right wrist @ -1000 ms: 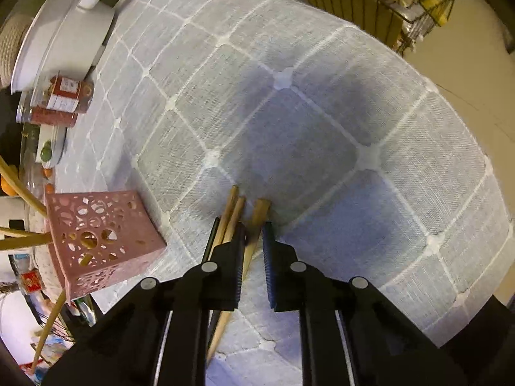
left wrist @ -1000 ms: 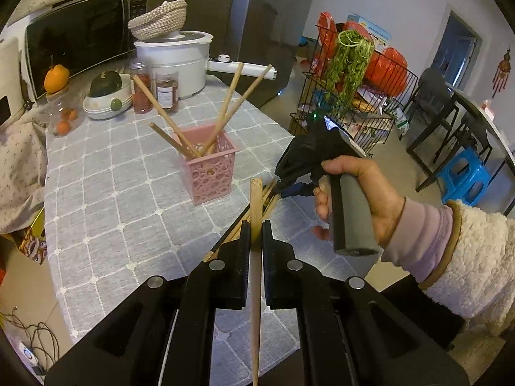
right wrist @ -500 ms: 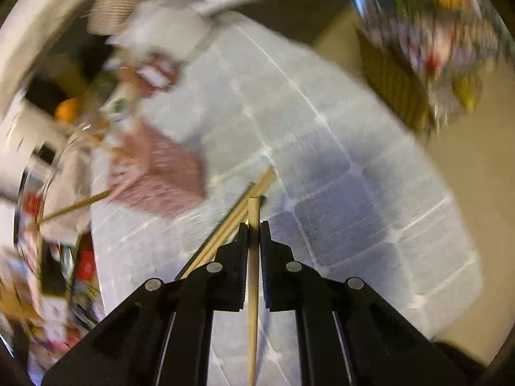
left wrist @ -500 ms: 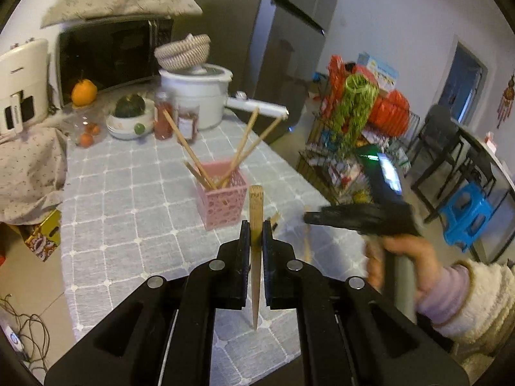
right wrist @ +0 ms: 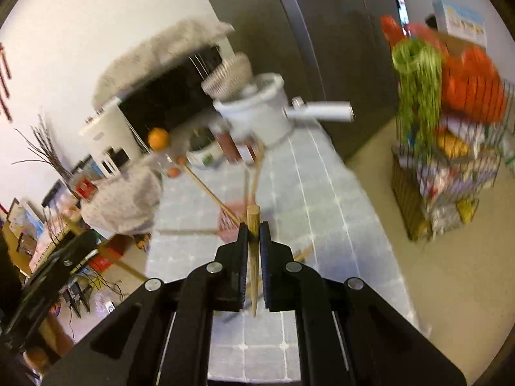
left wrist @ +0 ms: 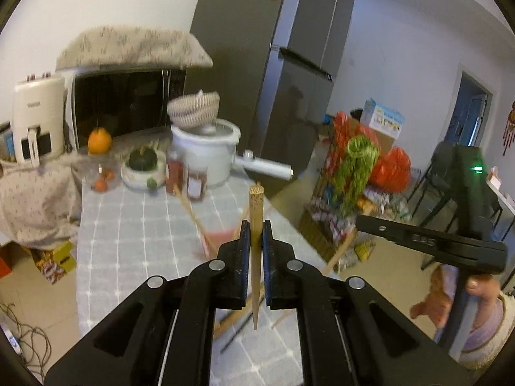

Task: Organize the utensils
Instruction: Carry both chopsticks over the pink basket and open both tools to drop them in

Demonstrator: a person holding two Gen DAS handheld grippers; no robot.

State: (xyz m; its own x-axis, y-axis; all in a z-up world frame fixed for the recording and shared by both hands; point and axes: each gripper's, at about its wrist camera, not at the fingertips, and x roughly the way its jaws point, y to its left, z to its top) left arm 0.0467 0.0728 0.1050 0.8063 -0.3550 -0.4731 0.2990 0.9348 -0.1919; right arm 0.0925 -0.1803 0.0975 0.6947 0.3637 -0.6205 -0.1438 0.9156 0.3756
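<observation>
My left gripper is shut on a wooden chopstick held upright above the table. My right gripper is shut on another wooden chopstick, also upright; it shows at the right of the left wrist view. The pink perforated basket stands on the grey checked tablecloth just beyond the fingers, with several chopsticks leaning out of it. It also shows in the right wrist view. A few loose chopsticks lie on the cloth below my left gripper.
A white pot with a long handle, two jars, a bowl with a squash, an orange and a microwave stand at the table's back. A fridge and a wire rack of goods stand right.
Both grippers have lifted up and away from the table, each with a chopstick in it. The right gripper took its chopstick from the loose pile and tilted from looking down to looking forward.
</observation>
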